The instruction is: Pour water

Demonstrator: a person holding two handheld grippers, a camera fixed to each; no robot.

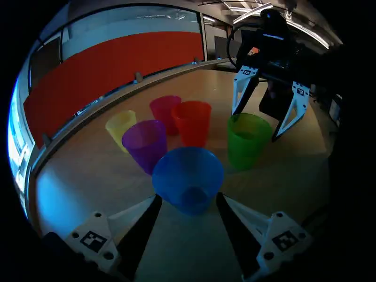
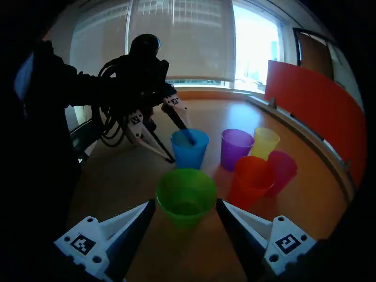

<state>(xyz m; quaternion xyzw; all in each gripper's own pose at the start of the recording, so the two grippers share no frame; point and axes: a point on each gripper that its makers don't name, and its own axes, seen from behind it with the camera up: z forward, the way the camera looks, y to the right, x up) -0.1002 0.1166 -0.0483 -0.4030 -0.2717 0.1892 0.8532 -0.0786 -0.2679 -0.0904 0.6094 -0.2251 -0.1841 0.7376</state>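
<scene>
In the left gripper view my worry is the blue cup [image 1: 188, 176]. It seems to stand on the desk [image 1: 291, 183] between the jaws of the left gripper [image 1: 188, 199], which are spread wide with their tips right at its walls. I cannot tell whether they press on it. A thin, tapered cup could slip or buckle under a careless squeeze and lift. The purple cup [image 1: 145, 143] is just behind it, with the red cup [image 1: 192, 122], pink cup [image 1: 164, 109] and yellow cup [image 1: 121, 124] close by, and any of them could get knocked on the swing. Across the desk the right gripper [image 1: 254, 127] tilts down, its jaws straddling the green cup [image 1: 246, 141]. The right gripper view shows that same wide straddle, and I cannot tell whether the jaws touch the cup. I also can't tell which cup holds water, so a hasty tilt may spill. A dark arm [image 2: 80, 89] reaches in from the left, holding the left gripper angled down at the desk.
</scene>
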